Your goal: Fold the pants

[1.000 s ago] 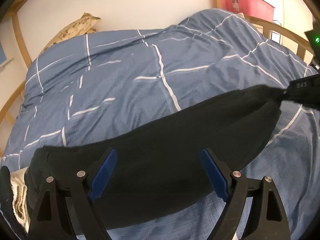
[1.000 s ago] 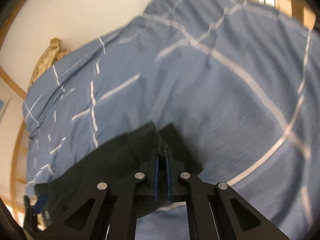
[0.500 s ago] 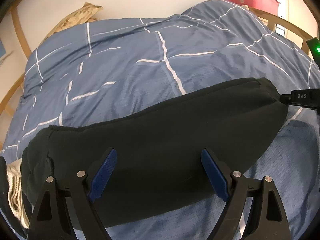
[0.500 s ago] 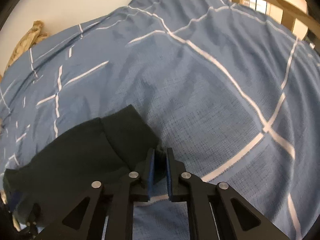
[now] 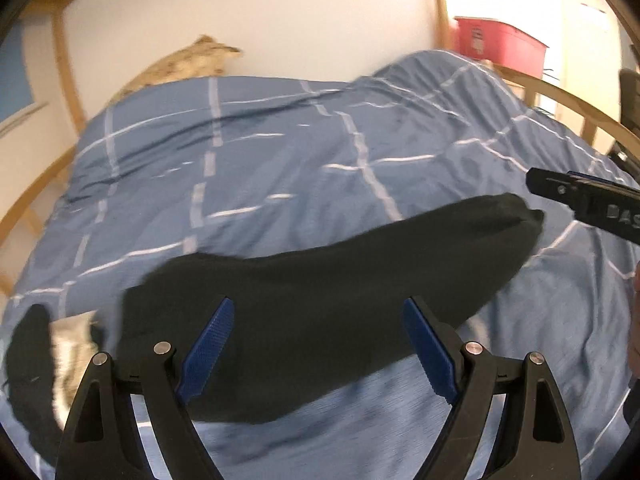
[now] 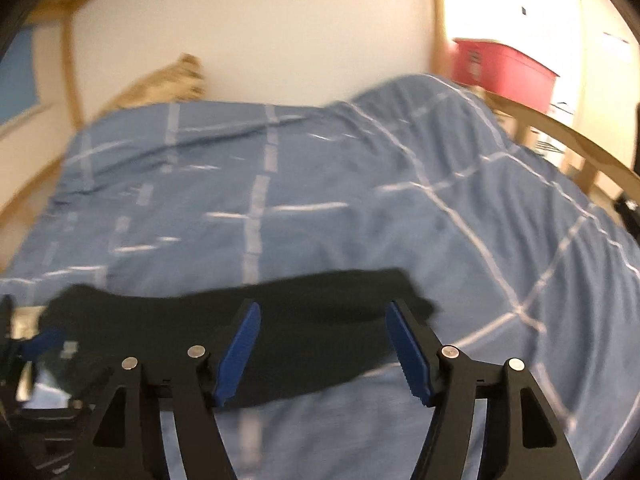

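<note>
The black pants (image 5: 328, 304) lie folded in a long strip across the blue checked duvet (image 5: 280, 168); they also show in the right wrist view (image 6: 312, 332). My left gripper (image 5: 318, 344) is open and empty just above the pants' near edge. My right gripper (image 6: 322, 348) is open and empty over the pants' right end. Its black body (image 5: 588, 200) shows at the right edge of the left wrist view, clear of the pants' right tip.
A cream knitted cloth (image 5: 70, 340) lies at the pants' left end. A tan pillow (image 5: 188, 60) leans on the white wall. A wooden bed rail (image 5: 560, 96) curves on the right, with a red bin (image 5: 496, 42) behind it.
My right gripper has opened, let go of the pants' right end and drawn back. Both cameras have risen and tilted up. The pants now lie flat on the duvet.
</note>
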The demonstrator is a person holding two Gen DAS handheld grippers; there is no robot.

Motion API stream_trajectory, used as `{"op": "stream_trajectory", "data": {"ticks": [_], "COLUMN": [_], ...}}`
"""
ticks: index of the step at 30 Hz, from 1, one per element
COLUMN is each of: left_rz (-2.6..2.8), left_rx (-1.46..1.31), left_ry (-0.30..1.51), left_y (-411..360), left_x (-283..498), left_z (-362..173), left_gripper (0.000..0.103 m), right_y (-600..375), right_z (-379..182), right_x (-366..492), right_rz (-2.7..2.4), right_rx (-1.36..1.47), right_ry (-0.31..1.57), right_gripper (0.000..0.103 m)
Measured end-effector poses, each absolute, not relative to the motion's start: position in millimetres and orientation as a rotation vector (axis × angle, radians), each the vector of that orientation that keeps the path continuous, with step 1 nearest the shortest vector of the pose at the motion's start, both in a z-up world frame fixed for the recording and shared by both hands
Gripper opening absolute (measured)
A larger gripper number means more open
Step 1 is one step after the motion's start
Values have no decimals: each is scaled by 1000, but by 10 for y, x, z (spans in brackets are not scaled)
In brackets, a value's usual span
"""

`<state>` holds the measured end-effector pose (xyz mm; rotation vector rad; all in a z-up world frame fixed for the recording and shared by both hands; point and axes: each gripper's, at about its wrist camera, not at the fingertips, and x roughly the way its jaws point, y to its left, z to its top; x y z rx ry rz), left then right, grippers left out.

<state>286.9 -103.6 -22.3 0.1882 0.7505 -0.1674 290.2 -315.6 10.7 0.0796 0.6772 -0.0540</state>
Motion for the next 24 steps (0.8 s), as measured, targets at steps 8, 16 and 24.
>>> {"op": "stream_trajectory", "data": {"ticks": [8, 16, 24], "left_rz": [-34, -18, -85], "left_rx": [101, 31, -100], "left_ry": [765, 761, 804], "left_y": [276, 913, 1041], "left_x": [2836, 3053, 3393], "left_z": [-288, -475, -658], "left_gripper": [87, 87, 87], "right_y": [-2140, -1234, -893], "right_z": [-15, -242, -552], "right_x": [2937, 3157, 3562], "right_rz": [97, 229, 266], "right_rx": [112, 59, 121], "right_ry": [661, 664, 743], "right_gripper": [66, 66, 66]}}
